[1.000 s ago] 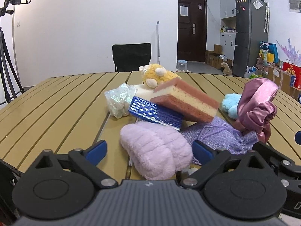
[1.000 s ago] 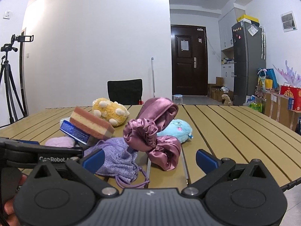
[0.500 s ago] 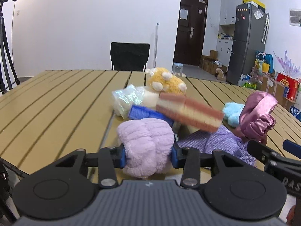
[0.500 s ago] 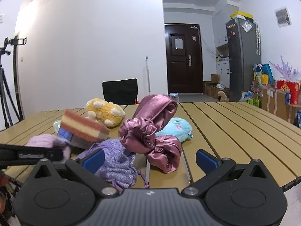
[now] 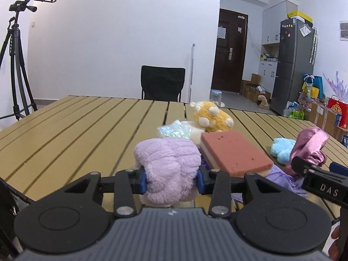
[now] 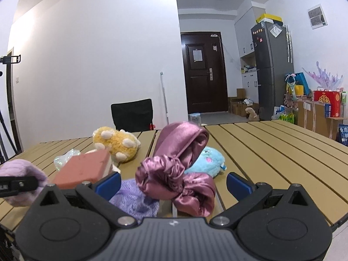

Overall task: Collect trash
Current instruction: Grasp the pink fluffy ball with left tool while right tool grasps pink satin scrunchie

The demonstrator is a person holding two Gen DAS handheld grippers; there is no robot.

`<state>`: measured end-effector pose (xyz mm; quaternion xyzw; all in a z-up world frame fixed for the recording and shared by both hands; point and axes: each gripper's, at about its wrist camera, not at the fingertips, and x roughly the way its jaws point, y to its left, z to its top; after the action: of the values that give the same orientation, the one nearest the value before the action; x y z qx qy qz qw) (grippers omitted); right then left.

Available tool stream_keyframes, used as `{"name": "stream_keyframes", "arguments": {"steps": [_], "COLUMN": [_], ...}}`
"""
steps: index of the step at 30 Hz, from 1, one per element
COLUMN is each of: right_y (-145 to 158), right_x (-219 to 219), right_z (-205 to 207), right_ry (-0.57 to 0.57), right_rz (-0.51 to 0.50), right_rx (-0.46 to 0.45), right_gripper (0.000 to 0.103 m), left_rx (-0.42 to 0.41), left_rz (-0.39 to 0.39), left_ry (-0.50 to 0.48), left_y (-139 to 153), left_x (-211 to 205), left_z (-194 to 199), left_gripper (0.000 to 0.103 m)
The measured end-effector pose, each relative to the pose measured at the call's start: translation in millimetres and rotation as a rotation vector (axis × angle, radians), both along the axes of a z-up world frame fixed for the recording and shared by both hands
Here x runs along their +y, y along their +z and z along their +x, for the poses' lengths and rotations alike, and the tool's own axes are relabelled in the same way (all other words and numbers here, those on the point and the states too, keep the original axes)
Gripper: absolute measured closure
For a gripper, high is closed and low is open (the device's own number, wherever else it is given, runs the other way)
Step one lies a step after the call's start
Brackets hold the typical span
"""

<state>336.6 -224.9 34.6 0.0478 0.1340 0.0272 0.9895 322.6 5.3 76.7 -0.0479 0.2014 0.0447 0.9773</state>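
Note:
My left gripper [image 5: 171, 179] is shut on a fluffy lilac cloth bundle [image 5: 168, 167], held above the table's near edge; the bundle also shows at the left of the right wrist view [image 6: 21, 174]. A pink-and-cream sponge block [image 5: 232, 153] lies just behind it. My right gripper [image 6: 173, 184] is open, with a mauve satin bonnet [image 6: 178, 163] between its blue fingertips [image 6: 239, 184] and a knitted purple pouch [image 6: 134, 198] below it.
On the slatted wooden table [image 5: 87, 126] lie a yellow plush toy [image 5: 212, 117], a crinkly clear wrapper [image 5: 174, 130] and a light blue plush [image 6: 206, 163]. A black chair [image 5: 162, 84] stands behind the table, a tripod [image 5: 15, 65] at the far left.
My left gripper closed on the lilac bundle and lifted it. The sponge block tipped flatter and now hides the blue packet. My right gripper stayed open around the satin bonnet.

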Motion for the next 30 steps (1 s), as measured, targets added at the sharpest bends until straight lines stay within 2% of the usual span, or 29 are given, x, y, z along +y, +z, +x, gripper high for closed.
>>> {"name": "stream_keyframes", "arguments": {"steps": [6, 11, 18, 24, 30], "right_y": [0, -4, -7, -7, -4], "right_x": [-4, -5, 3, 5, 4], "right_z": [16, 28, 35, 32, 25], "right_ry": [-0.035, -0.022, -0.003, 0.003, 0.008], "right_rz": [0.003, 0.026, 0.006, -0.022, -0.028], "right_rx": [0.005, 0.023, 0.050, 0.041, 0.022], "right_gripper": [0.000, 0.002, 0.030, 0.043, 0.061], "left_rx": [-0.003, -0.005, 0.000, 0.001, -0.004], "left_rz": [-0.005, 0.008, 0.003, 0.006, 0.006], "left_ry": [0.013, 0.015, 0.020, 0.022, 0.024], "left_y": [1, -1, -2, -1, 0], "left_x": [5, 4, 8, 7, 8], "left_z": [0, -3, 0, -1, -3], "left_gripper": [0.062, 0.062, 0.062, 0.062, 0.062]}}
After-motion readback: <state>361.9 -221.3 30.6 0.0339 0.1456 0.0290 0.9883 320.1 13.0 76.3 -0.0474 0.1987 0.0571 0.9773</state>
